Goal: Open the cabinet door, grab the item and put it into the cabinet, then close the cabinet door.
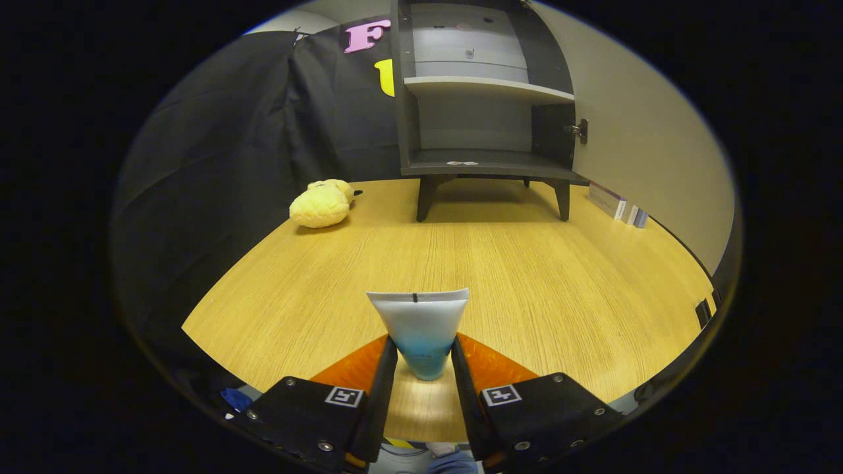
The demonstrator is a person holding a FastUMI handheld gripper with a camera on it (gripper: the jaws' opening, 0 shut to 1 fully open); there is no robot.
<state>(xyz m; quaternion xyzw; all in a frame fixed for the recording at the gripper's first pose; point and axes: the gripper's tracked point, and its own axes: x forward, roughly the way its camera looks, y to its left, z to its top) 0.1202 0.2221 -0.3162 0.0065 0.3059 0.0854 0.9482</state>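
Gripper (425,355) clamped on upright tube (419,327) (crimped end up), open cabinet (484,99) beyond, plush toy (321,204) beside it

Evenly bright indoor light falls from above. The light oak-grain wooden tabletop (527,276) carries a soft pale glare patch toward four o'clock and another just behind the white-and-blue squeeze tube (421,329), which both black fingers of the handheld gripper (423,361) press on. The small dark grey open cabinet (484,105) at twelve o'clock casts a faint shadow beneath its legs, and its lower shelf sits dim. The fluffy yellow plush toy (321,204) at ten o'clock looks slightly soft. Strong fisheye bending curves the table edge, and detail smears toward the rim.
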